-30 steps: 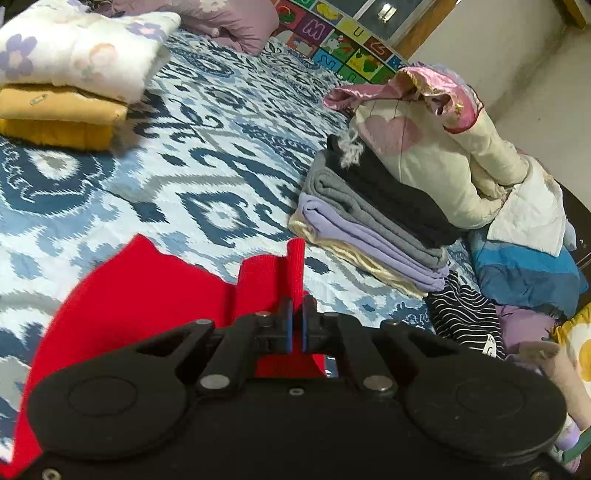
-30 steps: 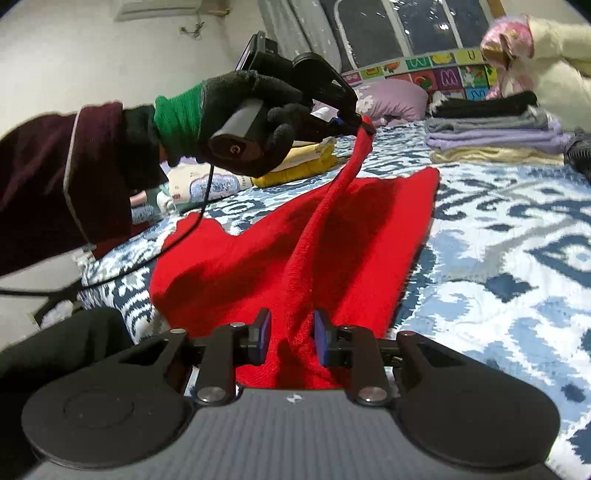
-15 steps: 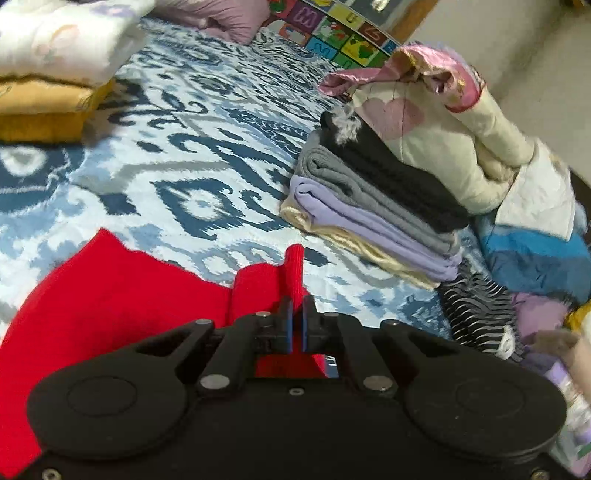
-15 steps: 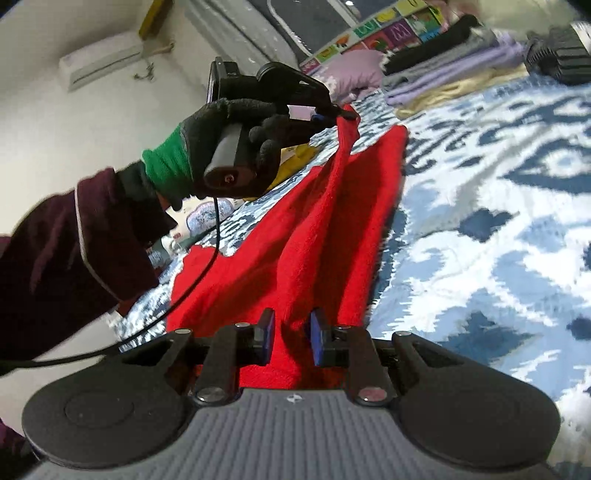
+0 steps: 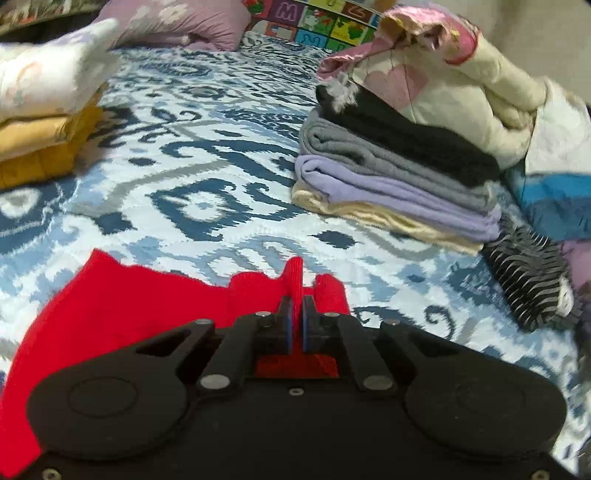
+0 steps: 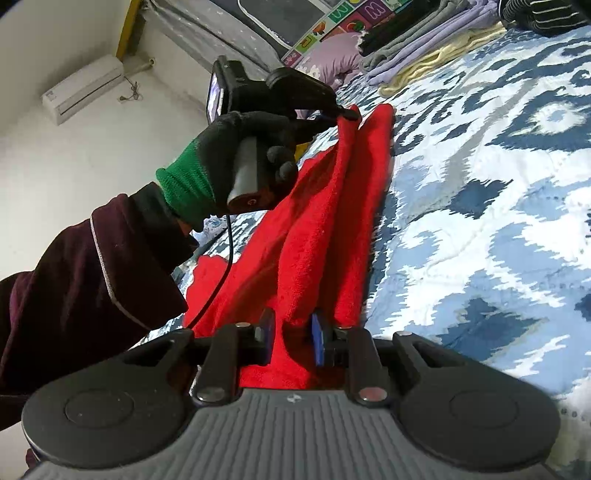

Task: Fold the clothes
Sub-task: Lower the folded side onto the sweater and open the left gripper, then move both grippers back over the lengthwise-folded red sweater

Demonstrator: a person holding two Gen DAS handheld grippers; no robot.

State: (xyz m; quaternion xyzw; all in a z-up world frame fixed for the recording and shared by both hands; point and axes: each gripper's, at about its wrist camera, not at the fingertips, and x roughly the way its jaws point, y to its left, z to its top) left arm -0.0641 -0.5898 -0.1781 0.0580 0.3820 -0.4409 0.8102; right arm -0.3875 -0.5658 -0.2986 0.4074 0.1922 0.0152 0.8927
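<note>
A red knit garment (image 5: 129,306) lies on the blue patterned bed cover (image 5: 184,147). My left gripper (image 5: 297,299) pinches a narrow upright edge of it, and its jaws are just beginning to part. In the right wrist view the red garment (image 6: 325,221) runs as a raised fold from my right gripper (image 6: 291,325), which is shut on a thick bunch of it, up to the left gripper (image 6: 347,114). A black-gloved hand (image 6: 251,147) with a green cuff holds that left gripper low over the bed.
A folded stack (image 5: 388,177) of black, grey, lilac and cream clothes sits right of centre. Behind it is a loose cream pile (image 5: 461,85), and beside it a striped black item (image 5: 528,280). Yellow and white folded pieces (image 5: 40,122) lie far left, a lilac pillow (image 5: 173,22) at the back.
The left gripper has sunk toward the bed with the red edge, so the raised fold lies lower. The right wrist view has rolled. A thin slit now shows between the left jaws.
</note>
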